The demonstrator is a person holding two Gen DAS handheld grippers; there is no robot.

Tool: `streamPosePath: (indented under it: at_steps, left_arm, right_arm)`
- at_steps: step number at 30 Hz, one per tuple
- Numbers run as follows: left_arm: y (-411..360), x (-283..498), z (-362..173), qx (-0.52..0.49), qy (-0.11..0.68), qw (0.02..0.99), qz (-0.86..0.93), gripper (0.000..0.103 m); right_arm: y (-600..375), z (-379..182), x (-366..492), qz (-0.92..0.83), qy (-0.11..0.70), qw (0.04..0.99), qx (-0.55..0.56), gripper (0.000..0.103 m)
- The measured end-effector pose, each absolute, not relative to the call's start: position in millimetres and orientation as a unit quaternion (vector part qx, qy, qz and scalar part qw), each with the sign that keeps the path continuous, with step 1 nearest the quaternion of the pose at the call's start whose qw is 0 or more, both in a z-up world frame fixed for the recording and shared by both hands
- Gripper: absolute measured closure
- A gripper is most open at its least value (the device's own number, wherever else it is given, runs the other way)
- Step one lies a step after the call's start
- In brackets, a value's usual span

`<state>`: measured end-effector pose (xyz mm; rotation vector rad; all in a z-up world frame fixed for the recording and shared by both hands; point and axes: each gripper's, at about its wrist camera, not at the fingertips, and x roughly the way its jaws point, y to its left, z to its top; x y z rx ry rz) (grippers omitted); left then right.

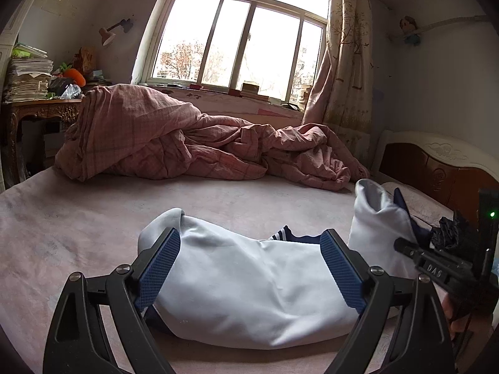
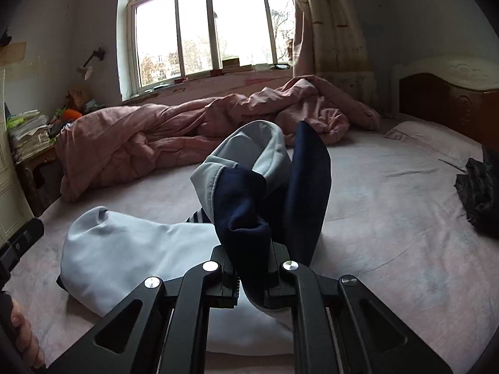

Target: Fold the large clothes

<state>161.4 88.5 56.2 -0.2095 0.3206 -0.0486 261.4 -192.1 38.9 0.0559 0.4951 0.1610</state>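
A lived-in home bedroom: beyond the jaws, a wide bed [image 1: 93, 212] carries a rumpled pink checked quilt [image 1: 174, 143] beneath a large paned window [image 1: 240, 34] with a floral curtain [image 1: 346, 53]. A carved wooden headboard [image 1: 436, 168] stands to their right; a paper-stacked desk [image 1: 40, 109] to their left.

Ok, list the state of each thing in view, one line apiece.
left claw: open, above the garment, gripping nothing.
right claw: shut on the garment's navy part, lifting it.
garment: pale blue and navy, partly folded, one end raised.
quilt: pink, crumpled in a heap.
dark cloth: bunched on the bed.
curtain: drawn aside.
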Motion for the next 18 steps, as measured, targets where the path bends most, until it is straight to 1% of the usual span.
streamPosePath:
  at_steps: [4, 9, 10, 12, 13, 14, 18]
  left_arm:
    - [88, 160, 57, -0.096, 0.156, 0.983, -0.021, 0.013]
    - [90, 163, 55, -0.116, 0.175, 0.977, -0.038, 0.013]
    - [91, 165, 53, -0.122, 0.18, 0.975, -0.042, 0.013]
    - [91, 167, 51, -0.127, 0.188, 0.973, -0.047, 0.013]
    - [90, 168, 50, -0.126, 0.189, 0.973, -0.045, 0.013]
    - [90, 168, 49, -0.125, 0.19, 0.973, -0.044, 0.013]
    - [89, 170, 46, -0.132, 0.198, 0.97, -0.045, 0.013]
  right_arm:
    - [-169, 8, 269, 0.117, 0.293, 0.949, 0.026, 0.09]
    - [-179, -4, 258, 0.133, 0.305, 0.941, 0.064, 0.089]
    - [-180, -4, 255, 0.138, 0.302, 0.941, 0.06, 0.086]
    - [-179, -1, 247, 0.166, 0.301, 0.938, 0.043, 0.074]
    - [-179, -1, 243, 0.185, 0.302, 0.935, 0.036, 0.062]
    - [-178, 1, 241, 0.199, 0.3, 0.932, 0.032, 0.054]
    - [-178, 14, 226, 0.218, 0.284, 0.933, 0.032, 0.054]
